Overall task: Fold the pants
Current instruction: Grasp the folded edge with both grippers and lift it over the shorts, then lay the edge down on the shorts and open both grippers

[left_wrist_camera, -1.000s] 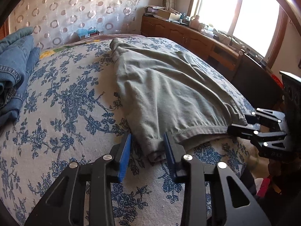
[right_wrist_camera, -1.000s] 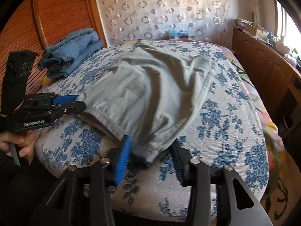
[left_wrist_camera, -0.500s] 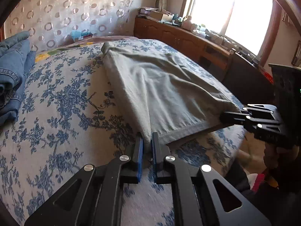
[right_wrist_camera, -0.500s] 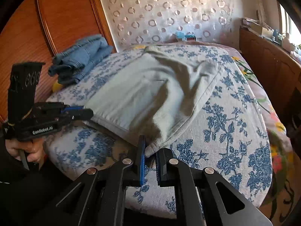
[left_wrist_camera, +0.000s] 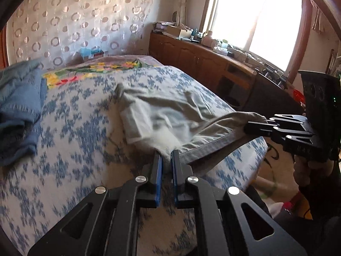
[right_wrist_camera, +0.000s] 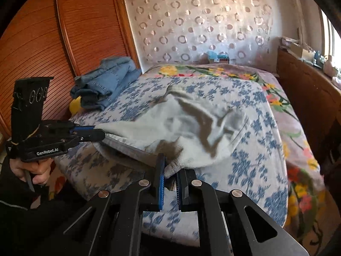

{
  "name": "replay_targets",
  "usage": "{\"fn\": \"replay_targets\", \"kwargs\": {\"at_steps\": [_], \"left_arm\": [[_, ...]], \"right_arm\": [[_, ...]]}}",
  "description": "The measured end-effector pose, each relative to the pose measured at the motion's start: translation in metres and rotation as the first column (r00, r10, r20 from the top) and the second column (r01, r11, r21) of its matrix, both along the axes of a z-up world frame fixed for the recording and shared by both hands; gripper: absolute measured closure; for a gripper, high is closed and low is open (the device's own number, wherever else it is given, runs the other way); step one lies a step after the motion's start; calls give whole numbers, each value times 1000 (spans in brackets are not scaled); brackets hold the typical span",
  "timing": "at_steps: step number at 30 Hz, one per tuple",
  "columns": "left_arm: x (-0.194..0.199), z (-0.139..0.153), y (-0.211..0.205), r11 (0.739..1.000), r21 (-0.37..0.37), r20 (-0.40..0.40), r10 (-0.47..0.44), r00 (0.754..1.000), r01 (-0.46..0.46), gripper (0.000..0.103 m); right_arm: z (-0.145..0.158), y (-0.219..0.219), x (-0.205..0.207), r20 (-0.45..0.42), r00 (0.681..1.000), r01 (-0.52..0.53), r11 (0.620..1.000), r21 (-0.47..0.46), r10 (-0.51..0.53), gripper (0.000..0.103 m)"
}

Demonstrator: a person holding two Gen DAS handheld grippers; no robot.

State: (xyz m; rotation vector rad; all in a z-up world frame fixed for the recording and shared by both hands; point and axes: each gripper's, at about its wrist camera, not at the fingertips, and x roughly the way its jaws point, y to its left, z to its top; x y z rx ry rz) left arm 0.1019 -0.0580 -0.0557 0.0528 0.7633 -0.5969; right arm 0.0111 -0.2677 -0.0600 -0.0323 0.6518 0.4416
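Grey-green pants (left_wrist_camera: 170, 108) lie on the blue-flowered bed cover (left_wrist_camera: 81, 140), rumpled and blurred. My left gripper (left_wrist_camera: 166, 157) is shut on one corner of the near hem. My right gripper (right_wrist_camera: 170, 166) is shut on the other corner and shows in the left wrist view (left_wrist_camera: 247, 125) at the right. Both corners are lifted off the bed, with the hem stretched between them. The pants (right_wrist_camera: 191, 123) bunch up behind the hem. My left gripper also shows in the right wrist view (right_wrist_camera: 100, 135) at the left.
Folded blue jeans (left_wrist_camera: 19, 106) are stacked at the bed's far left, also in the right wrist view (right_wrist_camera: 106, 81). A wooden sideboard (left_wrist_camera: 202, 64) with clutter runs along the right under the window. A wooden wardrobe (right_wrist_camera: 53, 42) stands left of the bed.
Both grippers closed on the hem corners, then lifted them and pulled back. The flat pants now bunch toward the near edge, and more bed shows beyond them.
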Motion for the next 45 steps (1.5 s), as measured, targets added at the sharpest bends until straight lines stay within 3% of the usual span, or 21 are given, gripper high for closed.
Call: {"fn": "replay_targets", "kwargs": {"at_steps": [10, 18, 31, 34, 37, 40, 45], "left_arm": [[53, 9, -13, 999, 40, 18, 8, 1000, -9, 94], [105, 17, -17, 999, 32, -18, 22, 1000, -22, 94], [152, 12, -35, 992, 113, -9, 59, 998, -58, 93], [156, 9, -37, 989, 128, -4, 72, 997, -71, 92], [155, 8, -35, 990, 118, -6, 73, 997, -71, 77], [149, 9, -30, 992, 106, 11, 70, 997, -71, 53], [137, 5, -20, 993, 98, 10, 70, 997, -71, 47]], "right_arm": [[12, 5, 49, 39, 998, 42, 999, -29, -41, 94], [10, 14, 95, 57, 995, 82, 996, -41, -79, 94], [4, 21, 147, 19, 991, 132, 990, -46, -131, 94], [3, 22, 148, 6, 988, 154, 987, -50, -154, 84], [3, 16, 144, 6, 986, 168, 985, -38, -168, 75], [3, 11, 136, 13, 985, 172, 985, -33, -172, 63], [-8, 9, 119, 10, 986, 165, 984, -66, -165, 63]]}}
